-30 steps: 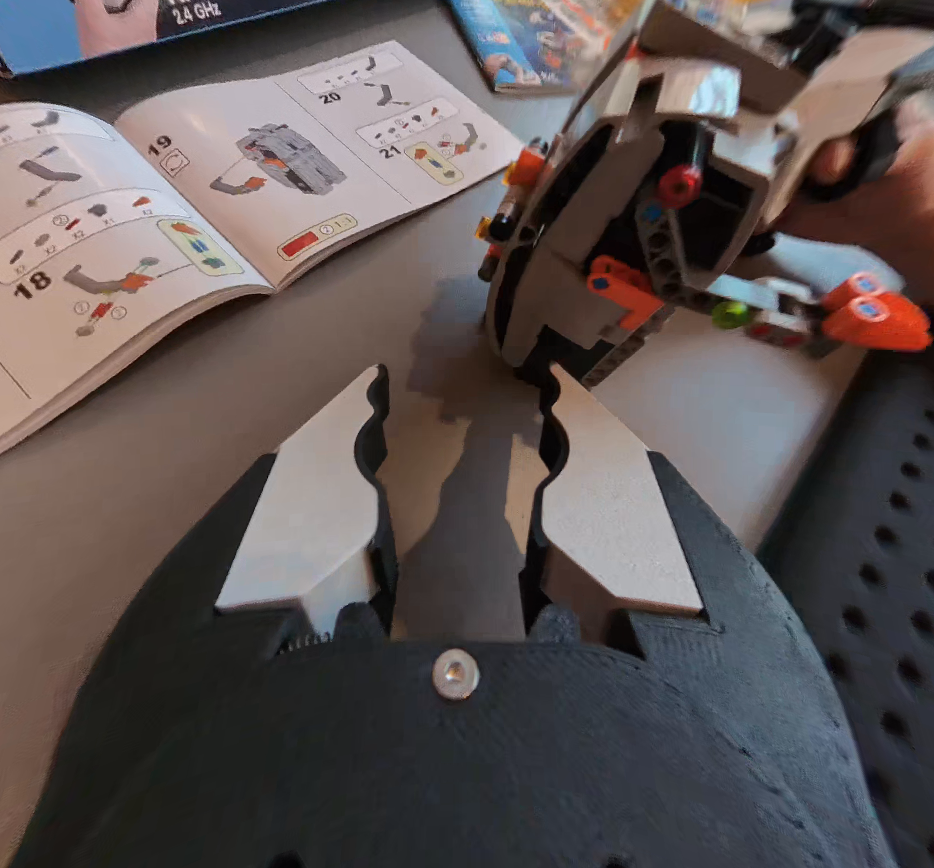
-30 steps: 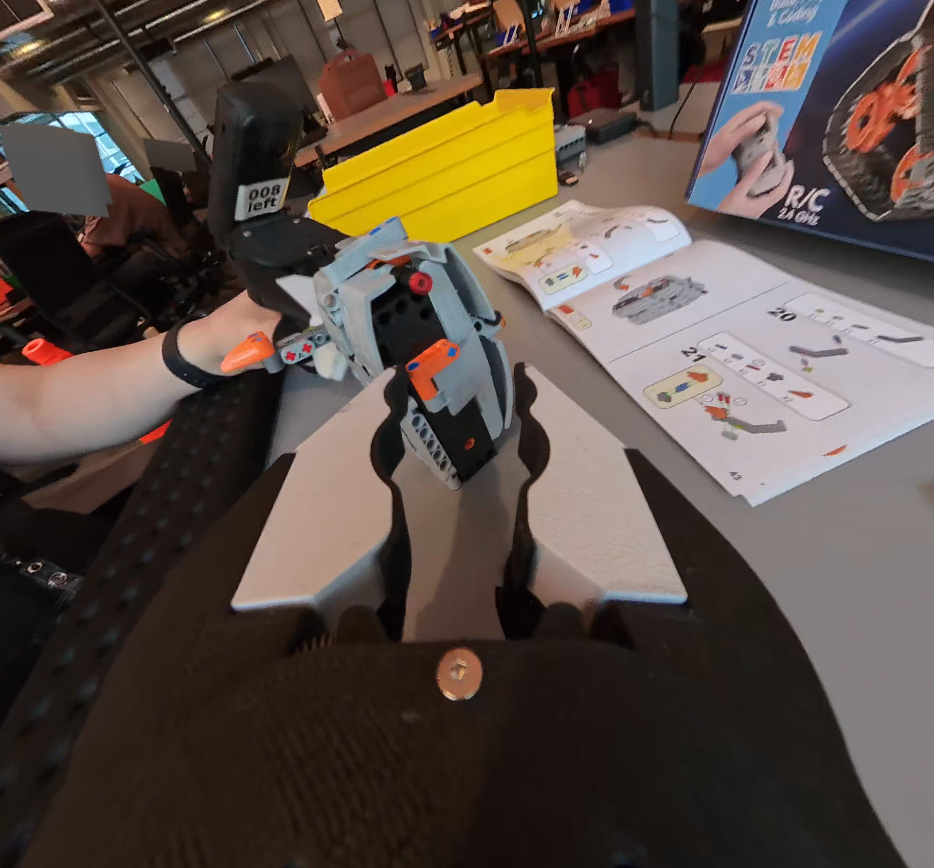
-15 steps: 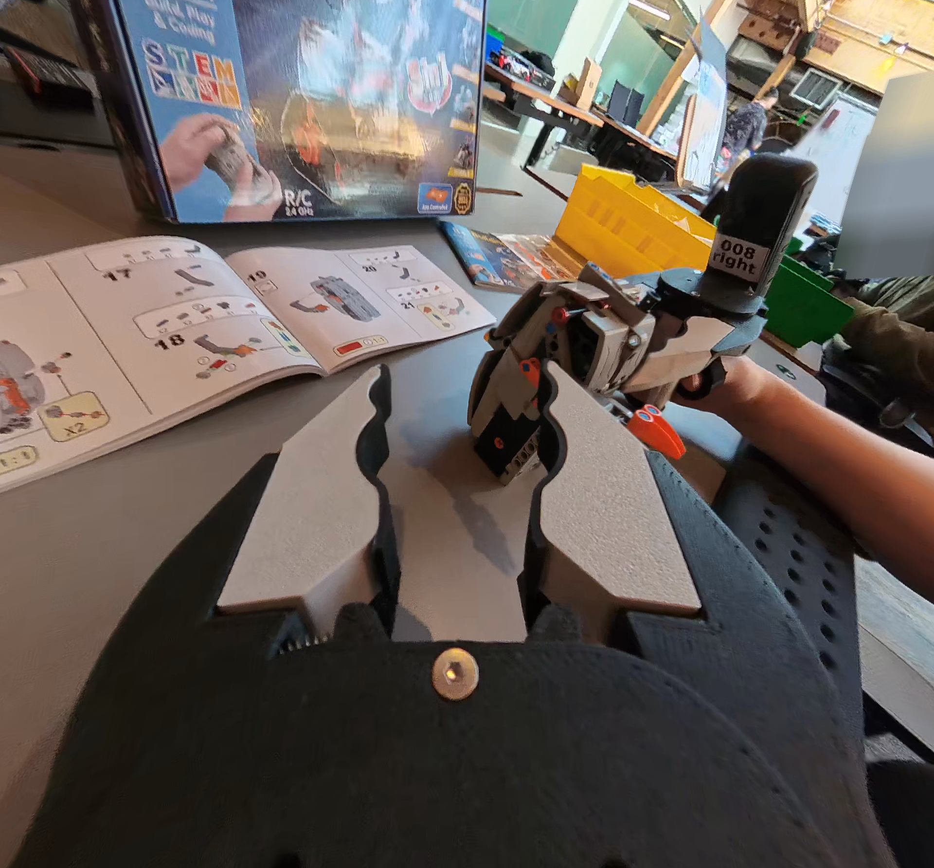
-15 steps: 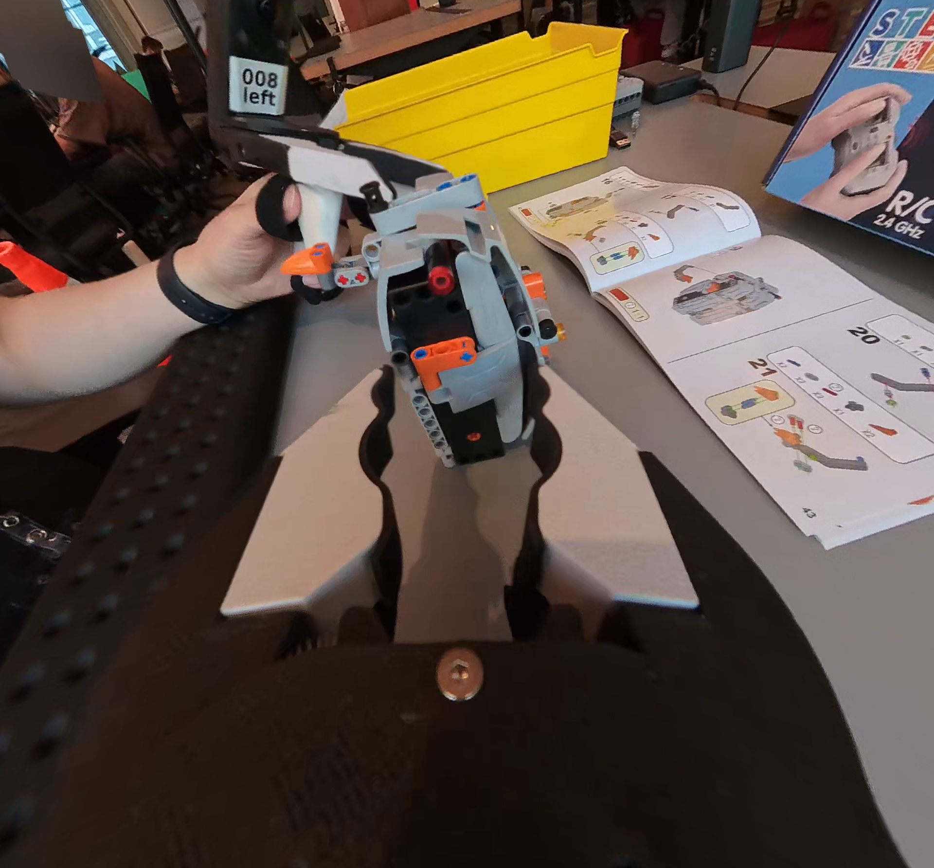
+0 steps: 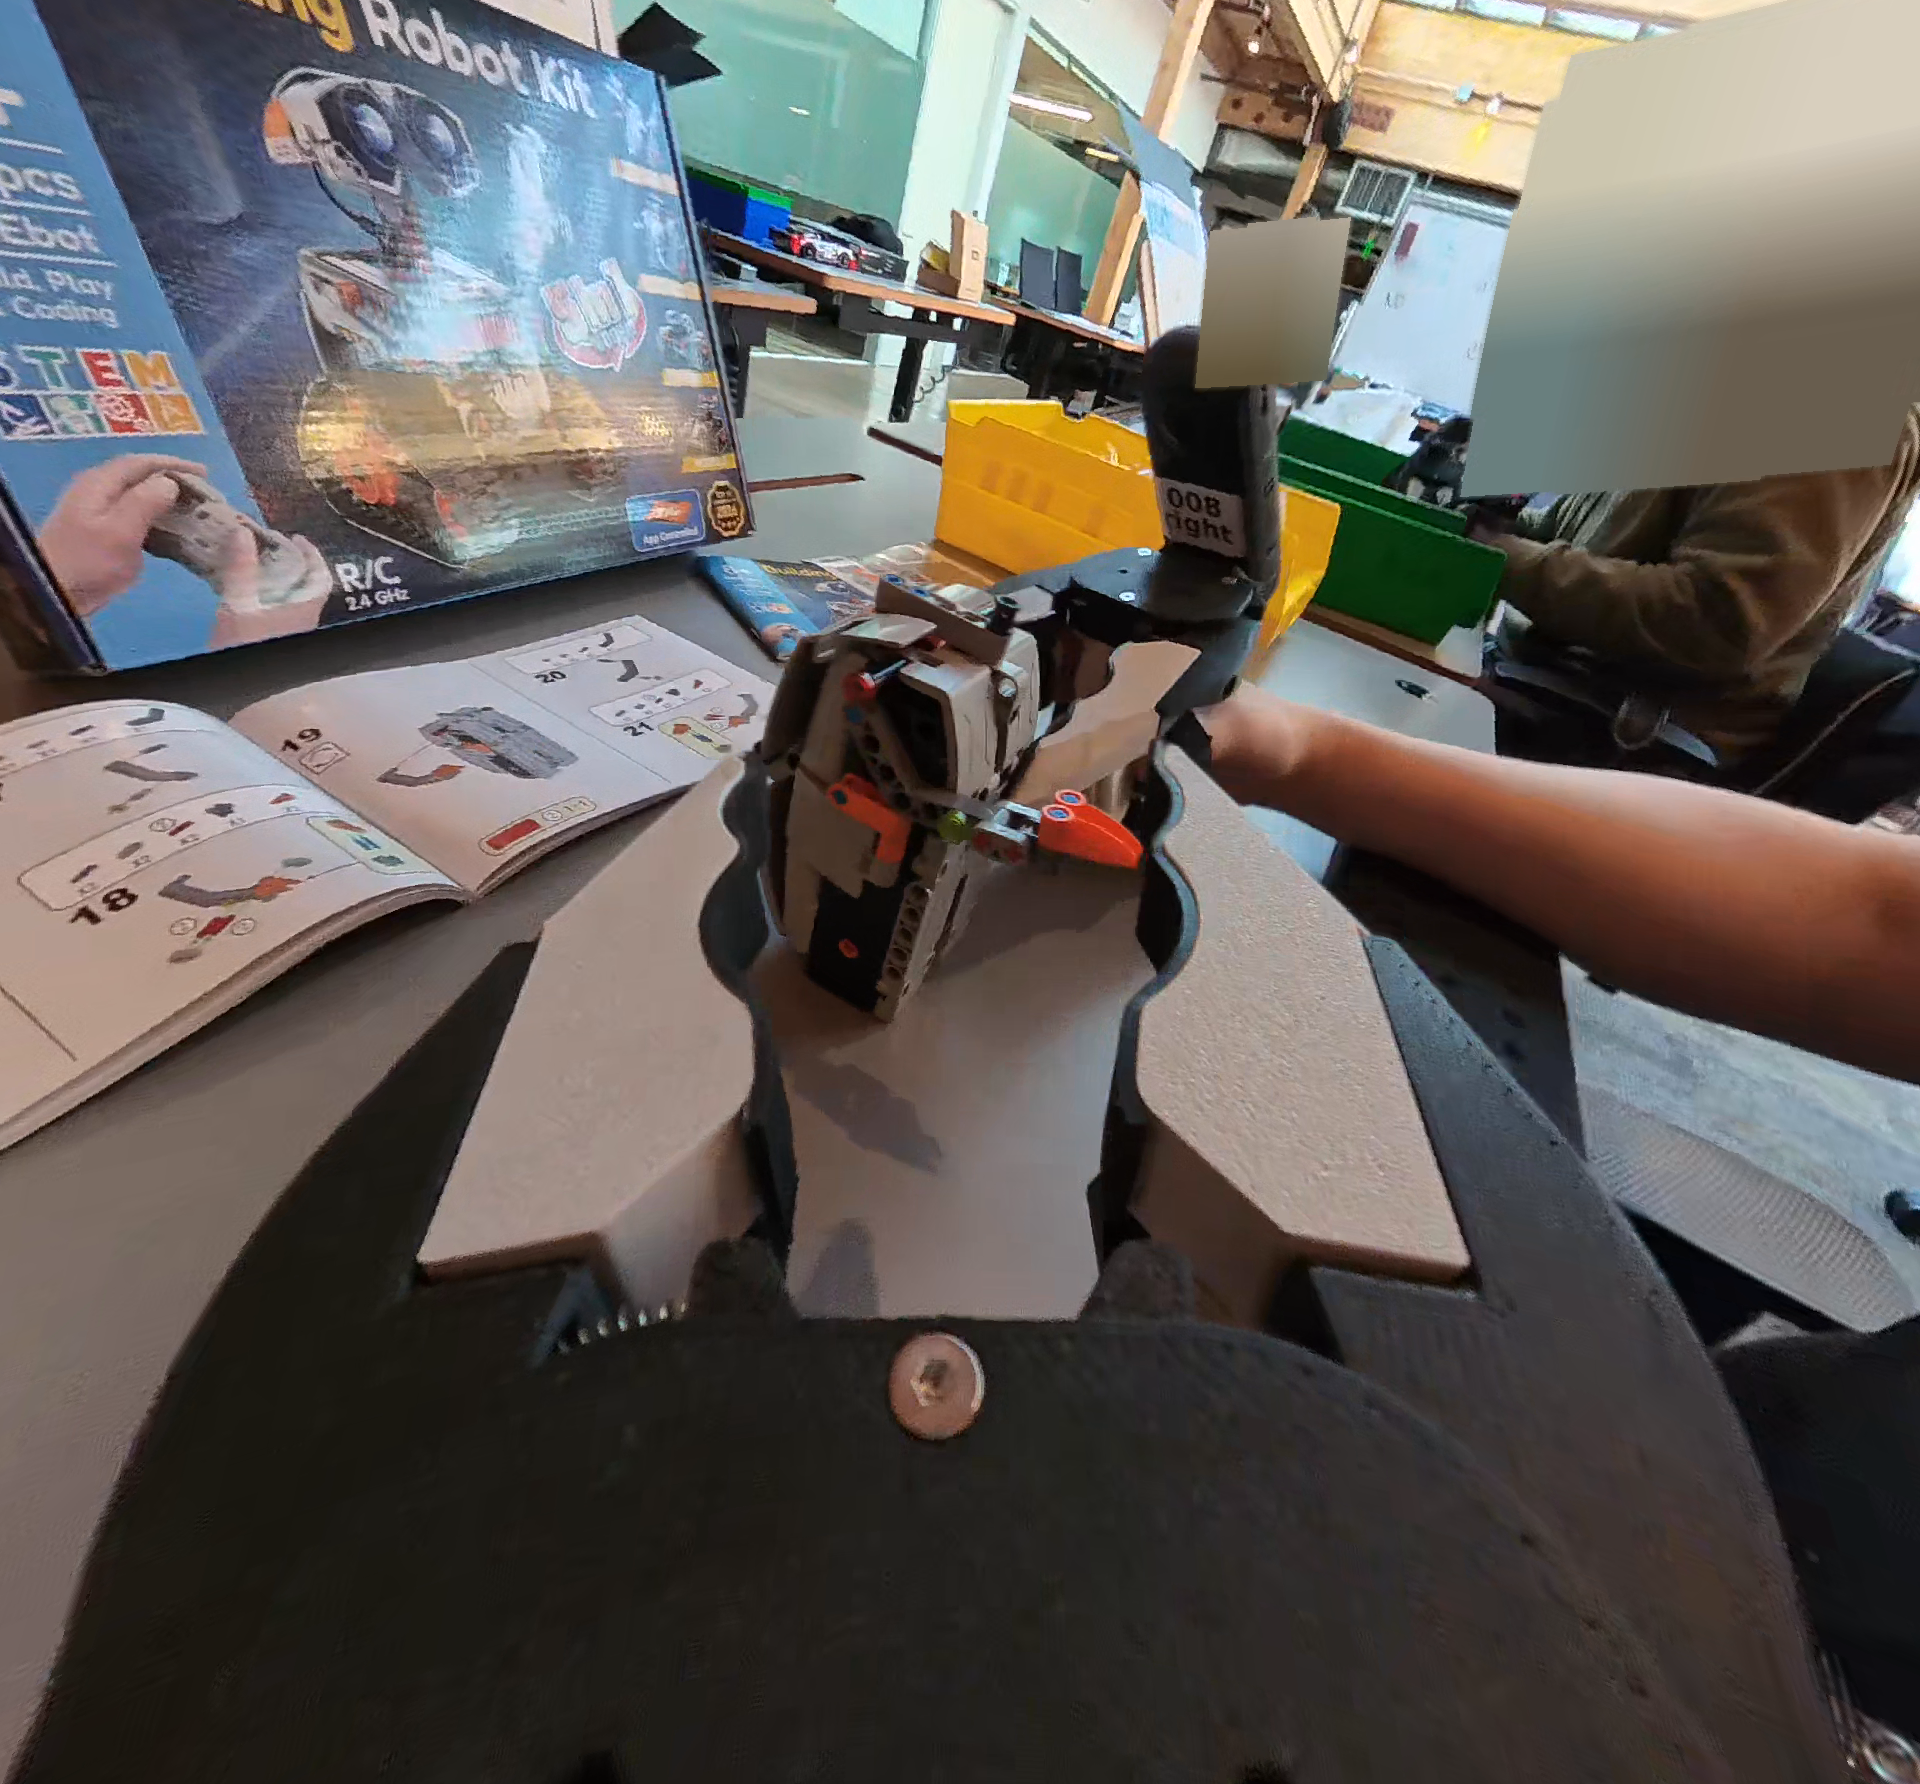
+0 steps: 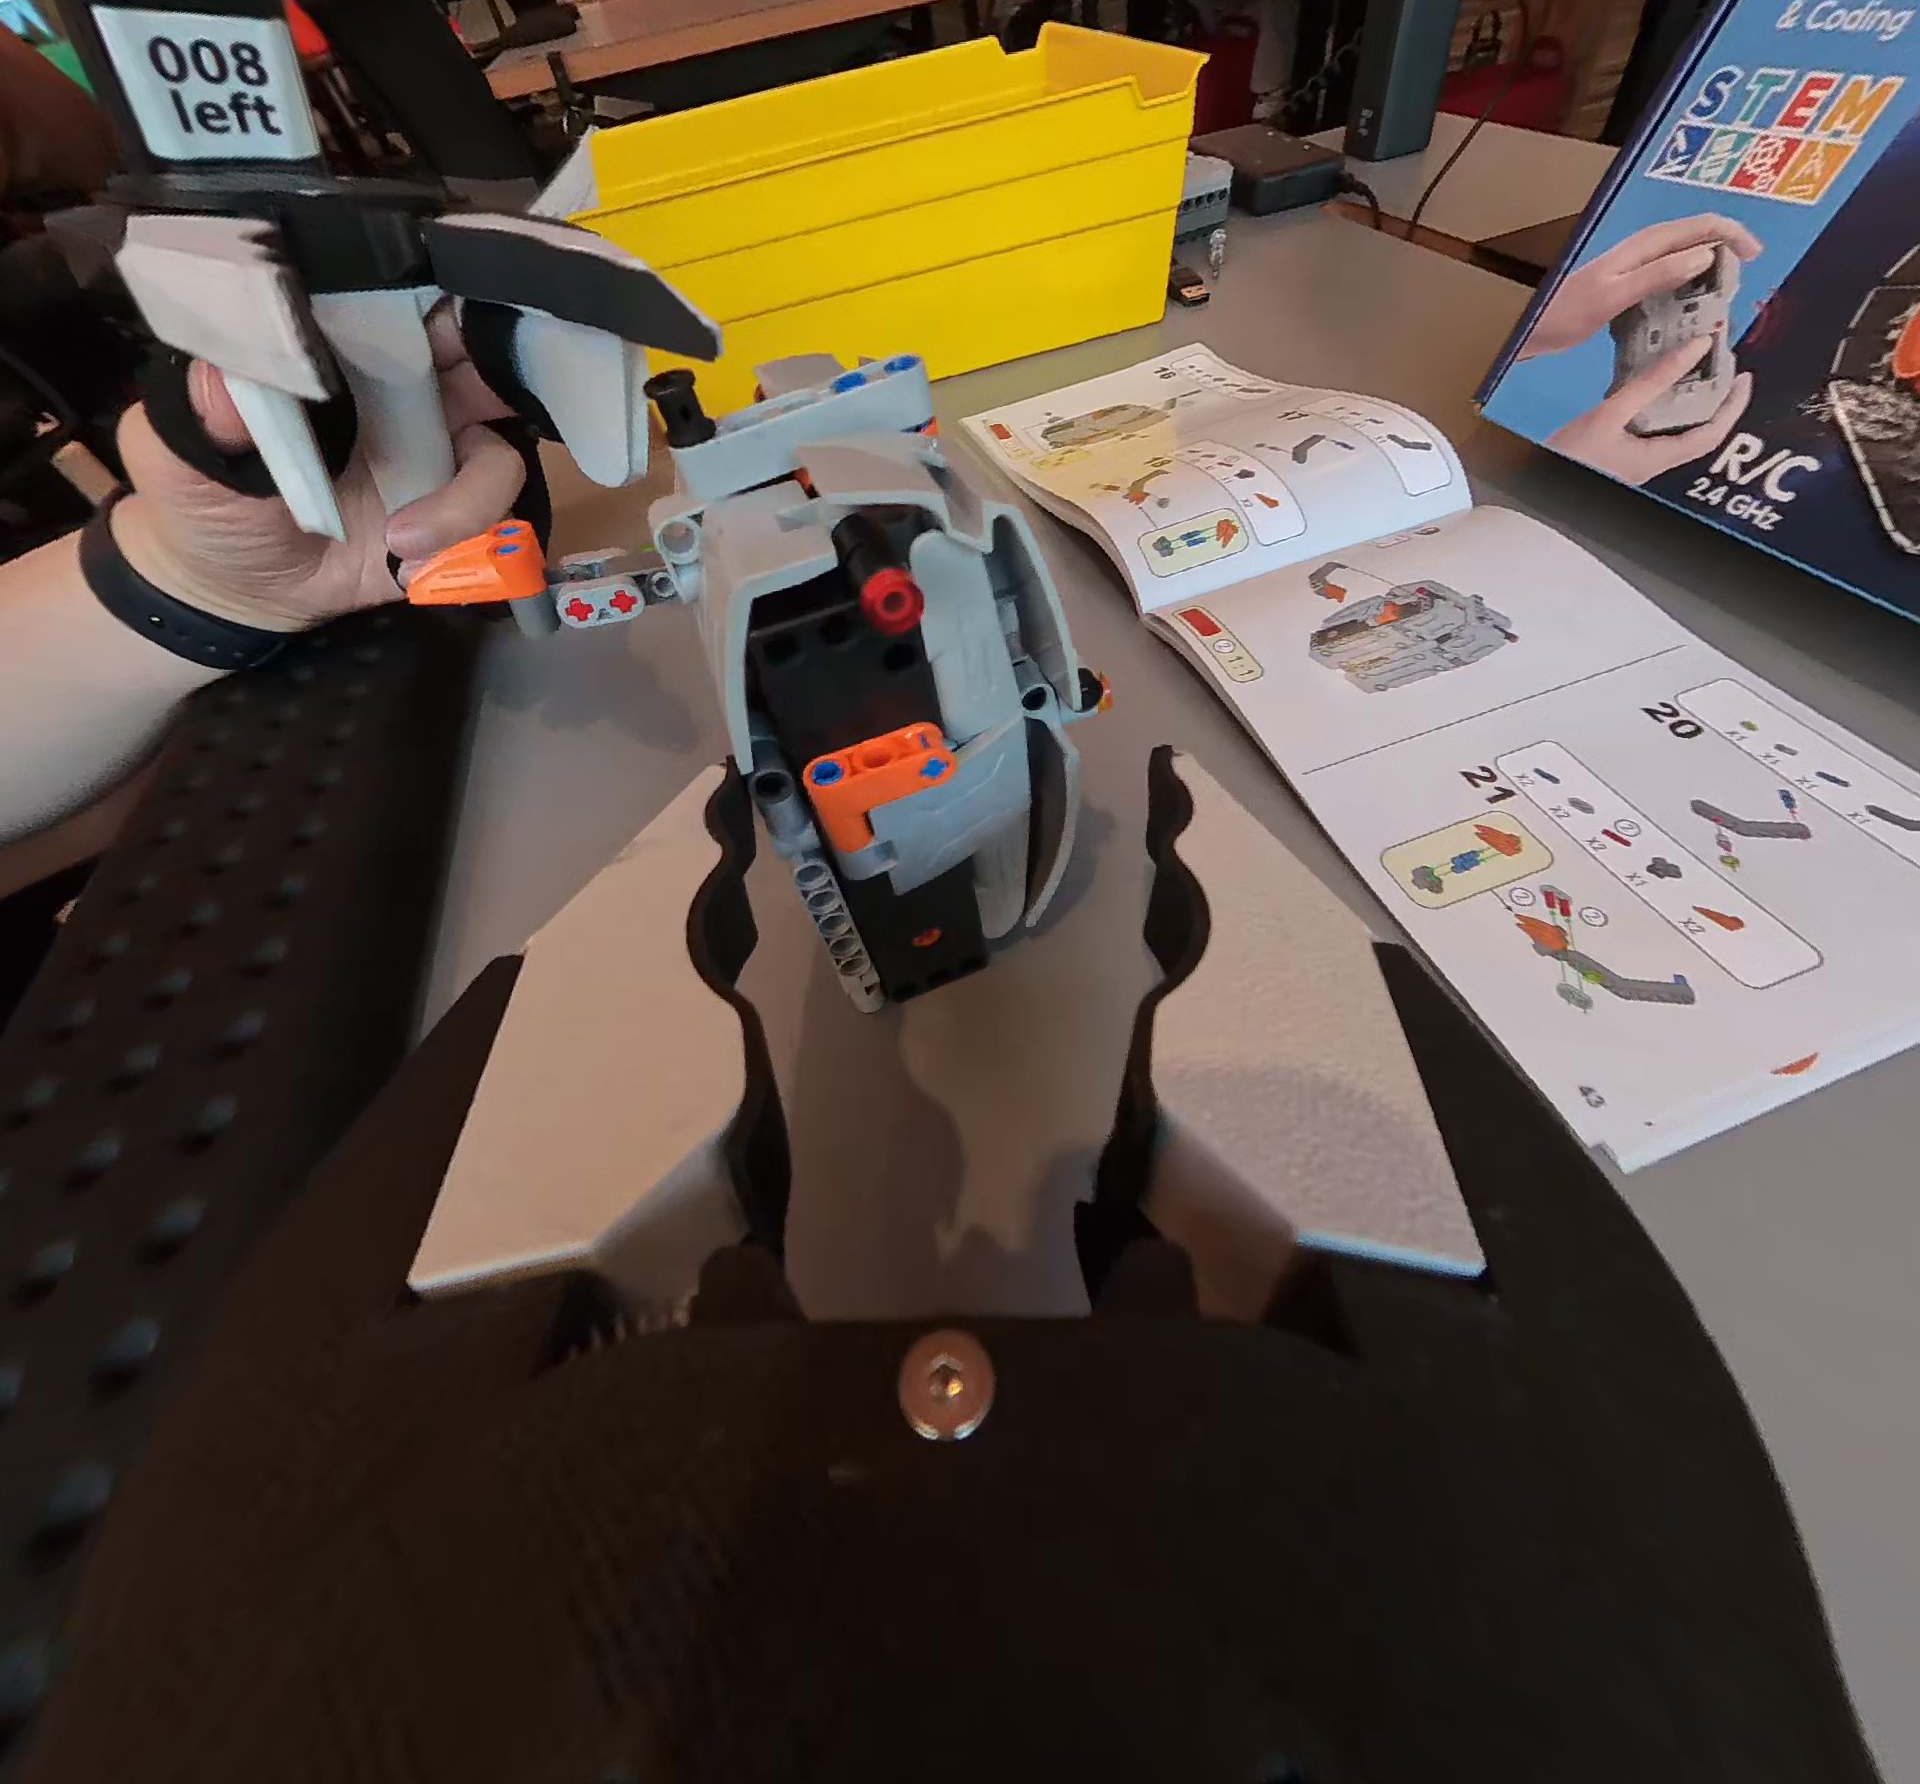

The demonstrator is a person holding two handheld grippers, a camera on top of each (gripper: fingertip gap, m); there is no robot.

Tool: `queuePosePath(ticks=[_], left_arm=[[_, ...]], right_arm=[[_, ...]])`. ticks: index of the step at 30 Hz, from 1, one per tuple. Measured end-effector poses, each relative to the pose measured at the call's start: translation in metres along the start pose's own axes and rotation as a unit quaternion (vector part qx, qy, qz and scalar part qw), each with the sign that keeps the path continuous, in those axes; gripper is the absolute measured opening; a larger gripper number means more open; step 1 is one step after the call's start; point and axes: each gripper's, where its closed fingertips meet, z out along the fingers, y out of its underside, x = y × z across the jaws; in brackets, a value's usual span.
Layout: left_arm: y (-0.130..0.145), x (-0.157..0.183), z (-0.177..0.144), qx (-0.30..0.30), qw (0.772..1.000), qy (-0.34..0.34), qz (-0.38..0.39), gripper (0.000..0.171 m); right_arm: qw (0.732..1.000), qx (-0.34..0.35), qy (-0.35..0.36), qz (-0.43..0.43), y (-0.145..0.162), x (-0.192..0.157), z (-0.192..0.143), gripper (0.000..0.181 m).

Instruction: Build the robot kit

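A grey, black and orange brick-built model (image 5: 894, 799) stands tilted on the grey table (image 5: 260, 1163), with an orange-tipped arm (image 5: 1081, 830) sticking out of its side. My left gripper (image 5: 945, 799) is open, and the model sits between its fingertips, close to the left one. My right gripper (image 6: 945, 768) is open too, with the model (image 6: 883, 747) between its tips and a gap at its right finger. In the right wrist view the left gripper (image 6: 416, 363) hangs above and left of the model. In the left wrist view the right gripper (image 5: 1132, 633) is behind it.
An open instruction booklet (image 5: 312, 830) lies beside the model (image 6: 1455, 747). A blue kit box (image 5: 364, 280) stands behind it. A yellow bin (image 6: 904, 207) and a green bin (image 5: 1392, 550) are at the table's far side. A black perforated mat (image 6: 208, 851) lies under the person's forearm (image 5: 1558, 861).
Both grippers' jaws have widened. The right gripper's fingers have come off the model's sides. The left gripper has tilted up from looking down at the table and moved around the model.
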Motion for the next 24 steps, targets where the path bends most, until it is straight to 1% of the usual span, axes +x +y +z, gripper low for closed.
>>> queuePosePath(ticks=[1,2,3,5,6,7,10,12,14,16,20,22,24], left_arm=[[0.001,0.000,-0.002,-0.006,1.000,-0.011,0.007,0.070],[0.001,-0.001,-0.005,-0.006,1.000,-0.024,0.002,0.070],[-0.003,0.002,-0.011,0.005,1.000,-0.028,-0.013,0.068],[-0.013,0.016,-0.025,0.042,0.998,-0.019,-0.032,0.064],[-0.014,0.020,-0.032,0.052,0.998,-0.020,-0.034,0.062],[-0.012,0.022,-0.038,0.050,0.998,-0.027,-0.032,0.062],[0.002,0.018,-0.055,0.012,0.998,-0.056,-0.022,0.064],[0.009,0.014,-0.069,-0.005,0.997,-0.076,-0.014,0.065],[0.012,0.010,-0.084,-0.010,0.995,-0.100,-0.004,0.065],[0.015,0.004,-0.100,-0.015,0.992,-0.127,0.007,0.065],[0.027,-0.012,-0.127,-0.049,0.982,-0.179,0.021,0.066],[0.027,-0.018,-0.137,-0.047,0.979,-0.195,0.019,0.066],[0.025,-0.021,-0.142,-0.032,0.979,-0.203,0.008,0.069]], right_arm=[[1.000,-0.004,-0.005,0.002,0.001,-0.001,0.001,0.076],[1.000,-0.005,-0.010,0.002,0.001,-0.002,0.002,0.071],[1.000,-0.003,-0.018,0.000,0.000,-0.006,0.002,0.062],[1.000,-0.004,-0.011,-0.002,0.001,-0.006,0.003,0.063],[1.000,-0.004,-0.010,0.000,0.001,-0.007,0.005,0.063],[1.000,-0.004,-0.010,0.003,0.000,-0.008,0.007,0.063],[1.000,-0.007,-0.012,0.007,-0.002,-0.015,0.018,0.063],[1.000,-0.013,-0.003,0.003,-0.004,-0.020,0.030,0.063],[1.000,-0.023,0.011,-0.009,-0.006,-0.027,0.046,0.063],[0.999,-0.030,0.024,-0.014,-0.008,-0.033,0.065,0.064],[0.997,-0.048,0.062,-0.004,-0.011,-0.041,0.103,0.065],[0.994,-0.067,0.083,0.005,-0.008,-0.044,0.118,0.065],[0.990,-0.103,0.091,-0.002,0.003,-0.049,0.127,0.063]])
